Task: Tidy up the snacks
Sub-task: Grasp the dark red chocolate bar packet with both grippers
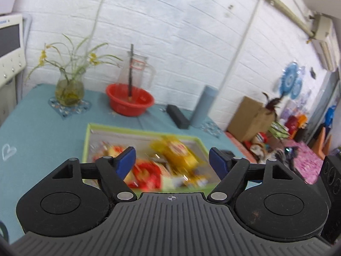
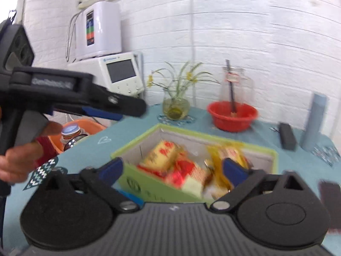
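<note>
A green-rimmed box (image 1: 86, 140) lies on the teal tablecloth with several snack packets inside. In the left wrist view a yellow packet (image 1: 177, 151) and a red packet (image 1: 147, 173) show blurred. My left gripper (image 1: 171, 160) hovers open above the box's near edge, with nothing between its blue pads. In the right wrist view the box (image 2: 134, 140) holds a yellow-and-red packet (image 2: 162, 153), a red packet (image 2: 185, 170) and a yellow one (image 2: 232, 151). My right gripper (image 2: 173, 168) stands wide open over the box's near corner, gripping nothing. The left gripper (image 2: 136, 108) shows side-on at left, held by a hand (image 2: 17, 160).
Behind the box stand a red basin (image 1: 130, 102), a glass vase of yellow flowers (image 1: 69, 89), a glass pitcher (image 1: 138, 70), a black case (image 1: 178, 116) and a grey-blue cylinder (image 1: 203, 106). An orange bin with jars (image 2: 78, 132) sits off the table's left edge.
</note>
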A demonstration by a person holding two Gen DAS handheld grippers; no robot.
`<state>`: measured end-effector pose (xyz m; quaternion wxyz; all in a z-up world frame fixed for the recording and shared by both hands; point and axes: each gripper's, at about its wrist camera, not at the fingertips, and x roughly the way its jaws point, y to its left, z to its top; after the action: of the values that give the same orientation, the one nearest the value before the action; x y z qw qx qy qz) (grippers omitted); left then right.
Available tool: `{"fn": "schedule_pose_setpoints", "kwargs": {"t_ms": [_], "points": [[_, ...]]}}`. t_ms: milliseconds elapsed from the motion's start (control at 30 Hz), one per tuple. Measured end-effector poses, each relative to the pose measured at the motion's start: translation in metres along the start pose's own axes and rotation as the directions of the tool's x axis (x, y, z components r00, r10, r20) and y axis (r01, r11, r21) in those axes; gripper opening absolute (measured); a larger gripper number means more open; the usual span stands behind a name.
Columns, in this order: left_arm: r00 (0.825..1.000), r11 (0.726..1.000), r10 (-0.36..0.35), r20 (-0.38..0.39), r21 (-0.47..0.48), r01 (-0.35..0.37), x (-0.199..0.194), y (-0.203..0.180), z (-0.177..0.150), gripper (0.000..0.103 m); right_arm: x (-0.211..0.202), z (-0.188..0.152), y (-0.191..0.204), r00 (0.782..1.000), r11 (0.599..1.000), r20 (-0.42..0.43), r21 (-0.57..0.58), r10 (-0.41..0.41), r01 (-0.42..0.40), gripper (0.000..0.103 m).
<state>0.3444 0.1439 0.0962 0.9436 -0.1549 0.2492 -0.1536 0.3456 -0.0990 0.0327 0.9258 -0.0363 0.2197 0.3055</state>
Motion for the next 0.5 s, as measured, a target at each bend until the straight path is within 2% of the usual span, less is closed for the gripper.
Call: {"fn": "schedule_pose_setpoints", "kwargs": {"t_ms": [133, 267, 400, 500], "points": [[0.997, 1.0, -0.01, -0.073, -0.015, 0.008, -0.007, -0.025, -0.06, 0.065, -0.061, -0.06, -0.02, 0.993, 0.987, -0.027, 0.114, -0.115, 0.117, 0.1], [0.979, 0.997, -0.015, -0.204, -0.071, 0.001, 0.007, -0.038, -0.123, 0.06, -0.099, -0.123, -0.034, 0.981, 0.954, -0.099, 0.233, -0.168, 0.187, 0.1], [0.96, 0.996, -0.034, -0.278, -0.083, 0.012, 0.017, -0.059, -0.15, 0.054, -0.1, -0.151, -0.04, 0.982, 0.954, -0.146, 0.256, -0.121, 0.156, 0.1], [0.965, 0.998, -0.052, -0.259, -0.048, 0.041, 0.02, -0.077, -0.139, 0.05, -0.085, -0.147, -0.043, 0.986, 0.969, -0.149, 0.224, -0.075, 0.107, 0.1]]}}
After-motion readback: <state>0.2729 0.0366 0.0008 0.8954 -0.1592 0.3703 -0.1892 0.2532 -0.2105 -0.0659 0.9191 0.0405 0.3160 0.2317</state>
